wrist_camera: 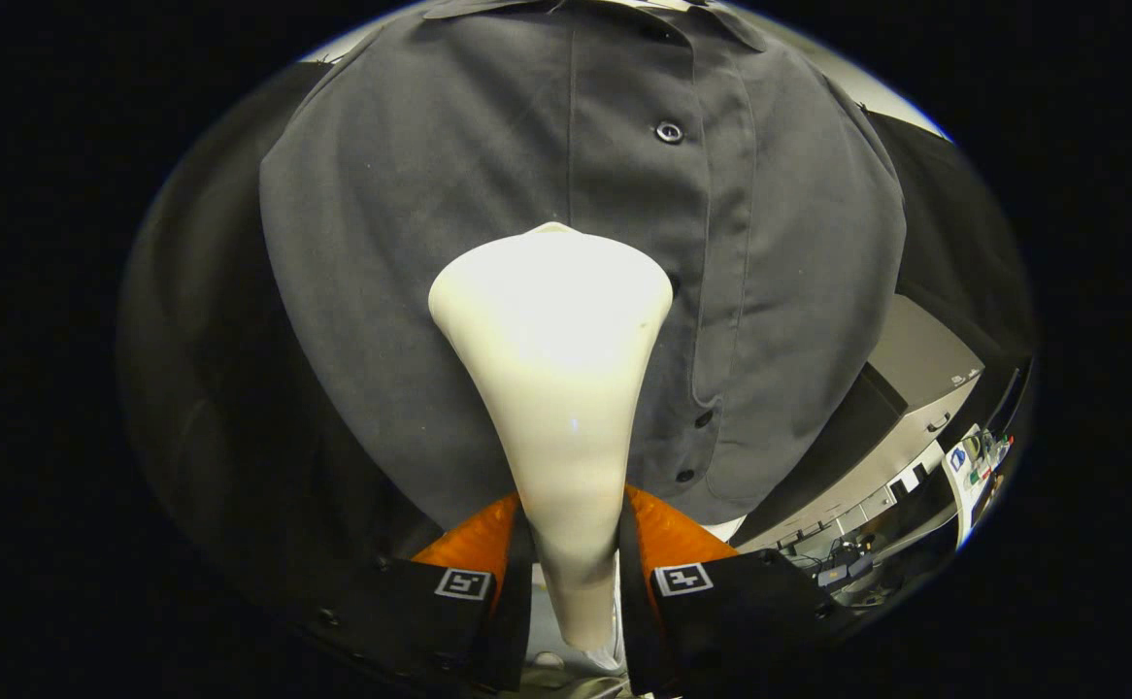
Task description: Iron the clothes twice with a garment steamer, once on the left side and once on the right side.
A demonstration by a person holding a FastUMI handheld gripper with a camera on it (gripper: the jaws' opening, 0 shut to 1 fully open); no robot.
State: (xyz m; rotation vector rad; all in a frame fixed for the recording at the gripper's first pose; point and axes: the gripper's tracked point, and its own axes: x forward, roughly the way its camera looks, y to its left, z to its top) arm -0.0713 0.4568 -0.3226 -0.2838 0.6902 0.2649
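Note:
A dark grey button-up shirt [411, 214] hangs straight ahead, its placket and buttons running down just right of centre. A white garment steamer [551, 330] rises from between my fingers, its wide head resting against the shirt just left of the placket, about mid-chest. My gripper [574, 573] is shut on the steamer's narrow handle, with one finger pressing on each side. The steamer's face against the cloth is hidden from me.
Black cloth hangs behind the shirt on both sides. Beyond the shirt's right hem stand a grey cabinet [915, 408] with drawers and a cluttered desk [974, 466] with cables.

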